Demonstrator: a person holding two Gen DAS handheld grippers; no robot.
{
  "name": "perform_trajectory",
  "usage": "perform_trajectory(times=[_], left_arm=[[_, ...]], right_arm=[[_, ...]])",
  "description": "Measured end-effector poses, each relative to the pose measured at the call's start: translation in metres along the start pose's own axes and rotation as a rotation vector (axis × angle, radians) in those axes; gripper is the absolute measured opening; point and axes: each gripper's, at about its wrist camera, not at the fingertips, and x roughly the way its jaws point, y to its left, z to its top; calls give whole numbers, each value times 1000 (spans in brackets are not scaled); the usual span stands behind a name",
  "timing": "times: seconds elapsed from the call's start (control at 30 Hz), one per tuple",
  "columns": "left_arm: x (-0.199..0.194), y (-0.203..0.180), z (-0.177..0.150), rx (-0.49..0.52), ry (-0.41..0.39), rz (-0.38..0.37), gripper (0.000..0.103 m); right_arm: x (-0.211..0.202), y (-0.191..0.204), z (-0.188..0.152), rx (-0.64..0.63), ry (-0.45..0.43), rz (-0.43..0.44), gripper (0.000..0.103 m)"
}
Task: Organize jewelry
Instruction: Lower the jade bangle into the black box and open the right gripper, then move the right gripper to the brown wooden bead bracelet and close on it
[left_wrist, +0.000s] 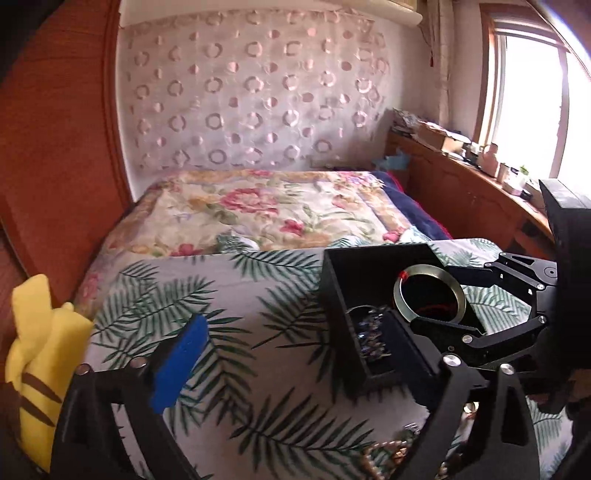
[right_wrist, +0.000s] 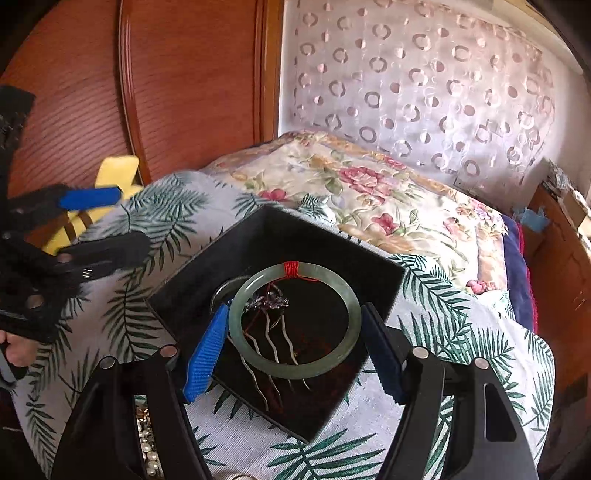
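A bed covered with a palm-leaf sheet (right_wrist: 122, 306) carried a black open box (right_wrist: 229, 258), which sat on the sheet in front of a flowered quilt (right_wrist: 369, 177). The right gripper (right_wrist: 295, 350) hung over the box with a pale green bangle (right_wrist: 295, 371) between its fingers (right_wrist: 207, 354). The bangle had a red thread wrapped at its far edge. The blue pads stood a bangle's width apart, one at each side of the ring, and appeared to press on it, so the bangle seemed held above the box and not yet resting inside.

Under the bangle, on the dark floor of the box, lay a hairpin (right_wrist: 271, 317) with wavy metal prongs and a small sparkly ornament. In the left wrist view a beaded piece (left_wrist: 371, 338) lay in a narrow compartment at the near side of the box.

The left gripper (left_wrist: 295, 369) stood off to the left of the box with its fingers wide apart and nothing between them. A heap of pearls and beads (right_wrist: 147, 454) waited on the sheet at the near edge.

To do this step well, the bangle probably needed lowering flat and slowly until it touched the box floor, clear of the hairpin's prongs, before the fingers let go. Dropping it from a height could have cracked the stone or knocked the hairpin. The free gripper could have steadied the box, since soft bedding might have let it tip.
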Motion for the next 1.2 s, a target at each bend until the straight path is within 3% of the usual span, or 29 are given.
perform_trajectory(times=[0.37, 0.47, 0.7, 0.93, 1.2], left_arm=[[-23, 6, -22, 22, -40, 5, 95], [-30, 5, -25, 23, -45, -4, 95], [-48, 0, -43, 19, -35, -65, 95], [-63, -11, -69, 35, -8, -115, 95], [-68, -14, -90, 19, 33, -134, 95]], right_arm=[[9, 2, 0, 10, 28, 6, 75], [3, 0, -1, 26, 8, 10, 80], [-32, -11, -11, 89, -59, 17, 81], [-90, -10, -56, 130, -126, 42, 81], [-103, 8, -114, 109, -54, 50, 59]])
